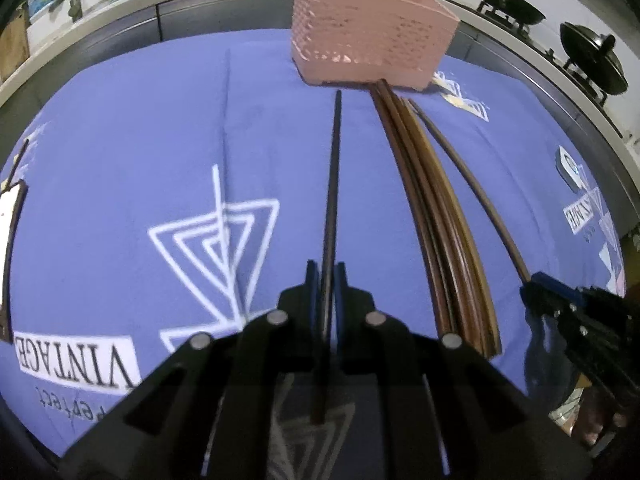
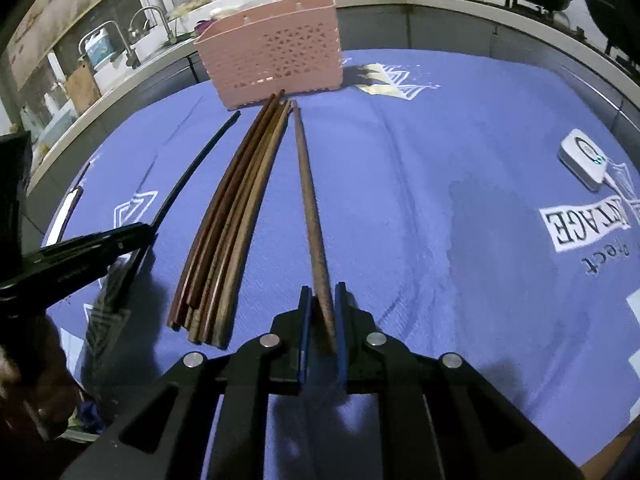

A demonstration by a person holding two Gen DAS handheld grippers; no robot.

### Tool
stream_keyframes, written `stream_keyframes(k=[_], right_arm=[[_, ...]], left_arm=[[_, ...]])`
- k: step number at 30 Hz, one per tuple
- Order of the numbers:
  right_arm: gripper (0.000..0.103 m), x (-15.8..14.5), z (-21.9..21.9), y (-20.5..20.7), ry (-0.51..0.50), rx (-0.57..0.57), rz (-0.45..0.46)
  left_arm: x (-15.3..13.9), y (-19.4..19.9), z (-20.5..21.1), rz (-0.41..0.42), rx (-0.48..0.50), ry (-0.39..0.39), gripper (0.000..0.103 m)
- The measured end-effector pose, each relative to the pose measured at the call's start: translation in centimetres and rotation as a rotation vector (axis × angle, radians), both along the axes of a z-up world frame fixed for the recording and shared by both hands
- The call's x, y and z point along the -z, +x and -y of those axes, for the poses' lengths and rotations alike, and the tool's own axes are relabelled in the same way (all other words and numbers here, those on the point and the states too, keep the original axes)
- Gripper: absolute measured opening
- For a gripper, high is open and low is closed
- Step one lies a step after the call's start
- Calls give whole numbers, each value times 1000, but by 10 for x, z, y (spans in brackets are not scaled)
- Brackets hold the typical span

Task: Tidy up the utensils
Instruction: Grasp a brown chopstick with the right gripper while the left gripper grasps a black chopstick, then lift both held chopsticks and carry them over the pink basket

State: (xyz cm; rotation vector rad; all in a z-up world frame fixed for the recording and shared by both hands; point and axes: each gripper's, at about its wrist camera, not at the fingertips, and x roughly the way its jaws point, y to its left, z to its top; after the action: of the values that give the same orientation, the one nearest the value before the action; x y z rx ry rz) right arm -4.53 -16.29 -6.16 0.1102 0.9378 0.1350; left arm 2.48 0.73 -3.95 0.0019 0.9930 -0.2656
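Left gripper (image 1: 328,280) jaws pinch a black chopstick (image 1: 334,184); right gripper (image 2: 320,300) jaws pinch a brown chopstick (image 2: 310,208); pink basket (image 2: 272,56) beyond.

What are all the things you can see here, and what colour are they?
Black chopstick: one, black, on the cloth left of the bundle, gripped by the left tongs.
Brown chopstick: one, brown, right of the bundle, gripped by the right tongs.
Chopstick bundle: several, brown shades, lying together between the two single ones.
Basket: one, pink, perforated, at the far end of the chopsticks.
Cloth: one, blue with white print, covering the table.
Small device: one, white, on the cloth's right side.
Woks: two, black, on the stove behind.
Taps: two, metal, at the sink behind.
Left tongs: black with blue pads, shut.
Right tongs: same, shut.
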Motion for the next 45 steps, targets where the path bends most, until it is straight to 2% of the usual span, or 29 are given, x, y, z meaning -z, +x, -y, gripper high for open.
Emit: stream_keyframes(k=[7, 13, 20, 21, 23, 24, 27, 30, 37, 41, 45], right_arm=[[13, -6, -13, 44, 17, -75, -42], [13, -13, -11, 94, 41, -88, -83], [13, -19, -7, 148, 70, -96, -120], [13, -18, -6, 153, 76, -99, -116], [11, -18, -6, 160, 73, -113, -108], [7, -18, -6, 160, 65, -115, -107], [5, -21, 2, 157, 104, -107, -107], [5, -45, 14, 132, 155, -101, -1], [5, -109, 34, 59, 173, -89, 312], [5, -129, 37, 33, 189, -70, 419], [5, -138, 23, 26, 144, -53, 491]], left_arm=[[-4, 37, 12, 12, -17, 16, 18], [-6, 69, 26, 47, -25, 76, 28], [-7, 88, 32, 76, -2, 91, 28], [-7, 89, 32, 80, 4, 88, 27], [-7, 92, 33, 90, 20, 87, 8], [-7, 94, 32, 85, 30, 75, 5], [-10, 100, 27, 48, 37, 12, 5], [-30, 93, 16, 103, 38, -51, 4], [-108, 42, -13, 318, 54, -206, 5], [-136, 17, -21, 402, 56, -232, 5], [-145, 1, -18, 450, 71, -222, 5]])
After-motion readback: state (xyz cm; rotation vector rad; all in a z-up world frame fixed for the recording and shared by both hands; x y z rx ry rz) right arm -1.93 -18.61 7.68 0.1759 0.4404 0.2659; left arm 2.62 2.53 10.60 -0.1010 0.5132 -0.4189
